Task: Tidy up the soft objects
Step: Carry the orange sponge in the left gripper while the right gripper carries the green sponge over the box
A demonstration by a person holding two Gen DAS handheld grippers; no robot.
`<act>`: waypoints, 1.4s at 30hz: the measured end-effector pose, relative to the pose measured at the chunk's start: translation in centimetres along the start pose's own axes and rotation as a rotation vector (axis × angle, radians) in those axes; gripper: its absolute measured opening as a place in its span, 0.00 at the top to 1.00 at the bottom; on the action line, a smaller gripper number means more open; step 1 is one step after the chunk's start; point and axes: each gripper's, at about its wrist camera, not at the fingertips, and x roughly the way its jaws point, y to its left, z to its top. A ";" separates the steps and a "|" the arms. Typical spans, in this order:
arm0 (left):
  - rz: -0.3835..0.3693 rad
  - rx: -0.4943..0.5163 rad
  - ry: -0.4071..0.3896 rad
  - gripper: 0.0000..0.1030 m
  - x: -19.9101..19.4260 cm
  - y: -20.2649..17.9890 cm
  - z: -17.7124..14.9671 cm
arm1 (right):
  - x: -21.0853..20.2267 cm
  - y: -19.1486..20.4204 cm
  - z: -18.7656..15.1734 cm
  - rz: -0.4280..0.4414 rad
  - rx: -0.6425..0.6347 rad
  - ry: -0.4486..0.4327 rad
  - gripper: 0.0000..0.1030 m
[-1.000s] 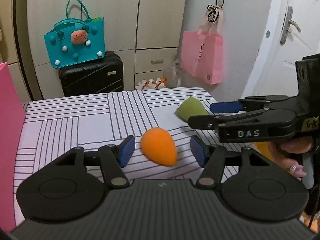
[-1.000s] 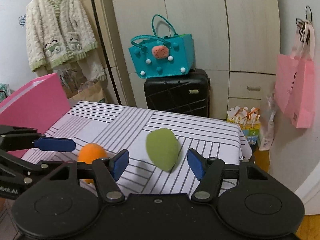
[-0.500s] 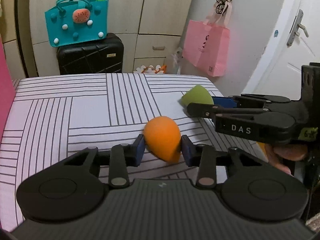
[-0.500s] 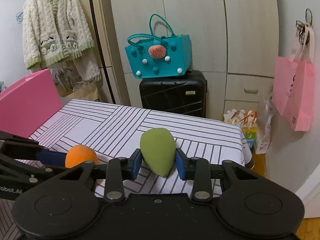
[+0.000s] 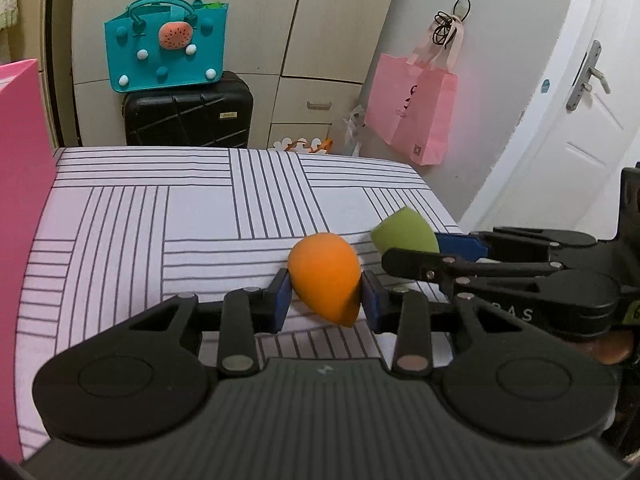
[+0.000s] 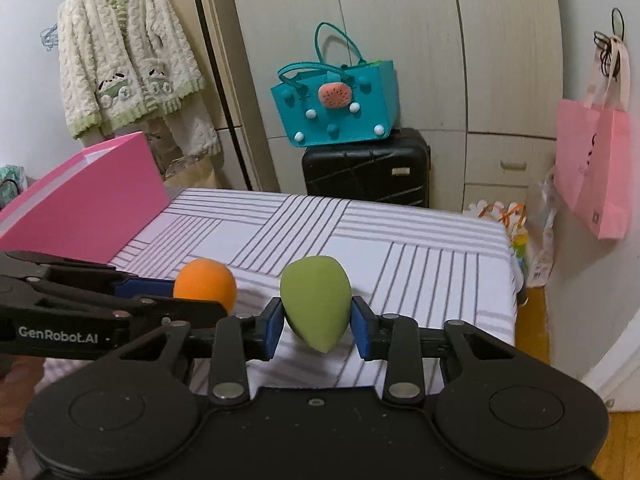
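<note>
The left gripper (image 5: 323, 302) is clamped on the orange sponge (image 5: 324, 276), blue pads pressed to its sides, pointed end tilted down. The right gripper (image 6: 318, 326) squeezes the green sponge (image 6: 316, 306) likewise. Both sponges sit close together above the striped tablecloth (image 5: 160, 216). A pink box (image 6: 84, 208) stands at the table's left. Behind are a black suitcase (image 6: 366, 168), a teal bag (image 6: 336, 108) on it, and cupboards (image 6: 400, 40).

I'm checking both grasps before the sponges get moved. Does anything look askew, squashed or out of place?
Nothing stands out. The left gripper is shut on the orange sponge, the right gripper on the green sponge. Both sit centred between the pads, pointed ends down, with no obvious squashing. The striped cloth lies flat.
</note>
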 end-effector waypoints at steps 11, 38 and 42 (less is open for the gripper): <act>-0.016 0.004 -0.022 0.65 -4.2 0.8 -1.2 | -3.1 2.9 -1.8 0.009 0.075 0.036 0.60; -0.111 0.043 0.104 0.65 -19.3 4.6 -4.7 | -9.5 13.7 -2.0 0.234 0.078 0.155 0.58; -0.117 0.046 0.068 0.65 -22.4 6.0 -4.4 | -9.7 16.0 -0.5 0.281 0.047 0.146 0.58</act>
